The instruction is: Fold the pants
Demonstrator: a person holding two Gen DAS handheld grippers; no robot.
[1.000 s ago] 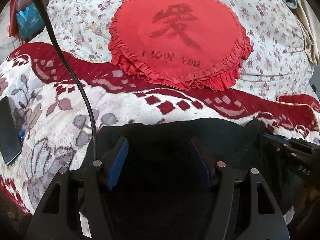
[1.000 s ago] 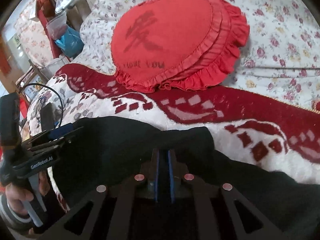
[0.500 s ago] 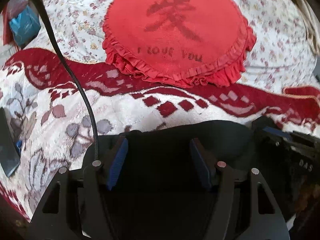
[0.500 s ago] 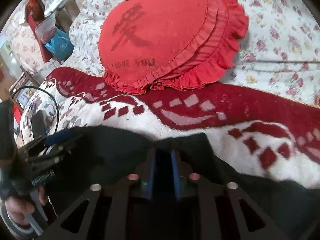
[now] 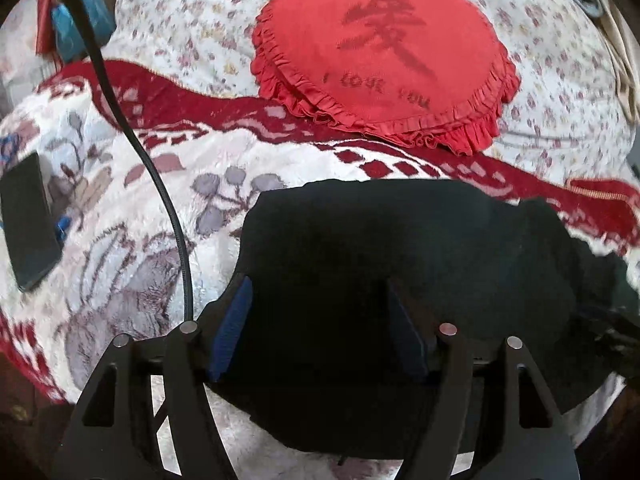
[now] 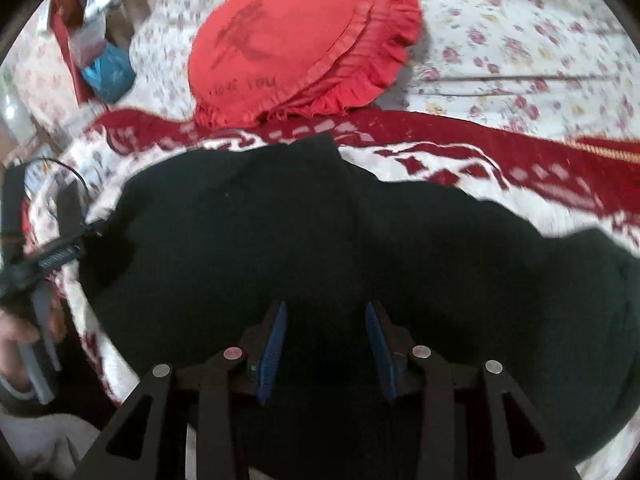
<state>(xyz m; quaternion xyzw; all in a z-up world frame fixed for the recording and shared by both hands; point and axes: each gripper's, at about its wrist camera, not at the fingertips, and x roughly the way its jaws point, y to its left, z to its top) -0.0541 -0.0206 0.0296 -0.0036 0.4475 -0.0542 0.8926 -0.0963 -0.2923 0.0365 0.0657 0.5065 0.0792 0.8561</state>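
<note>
The black pants (image 5: pixel 400 248) lie in a folded heap on the red-and-white floral blanket (image 5: pixel 132 208). In the right wrist view the pants (image 6: pixel 320 232) spread wide across the blanket (image 6: pixel 460 160). My left gripper (image 5: pixel 318 300) is open, its blue-padded fingers (image 5: pixel 234 320) standing apart over the near edge of the pants. My right gripper (image 6: pixel 325 320) is open, its blue pads (image 6: pixel 274 344) apart over the black cloth. The left gripper's body (image 6: pixel 48 260) shows at the left edge of the right wrist view, beside the pants.
A red heart-shaped frilled cushion (image 5: pixel 384 56) lies beyond the pants on a flowered sheet (image 5: pixel 192 36). A black phone (image 5: pixel 28 224) lies on the blanket at the left. A black cable (image 5: pixel 160 184) crosses the left view. A blue bag (image 6: pixel 110 72) sits off the bed.
My right gripper was shut on the black cloth and has opened, letting it go. Both grippers have pulled back, so more of the pants shows. The left gripper stayed open.
</note>
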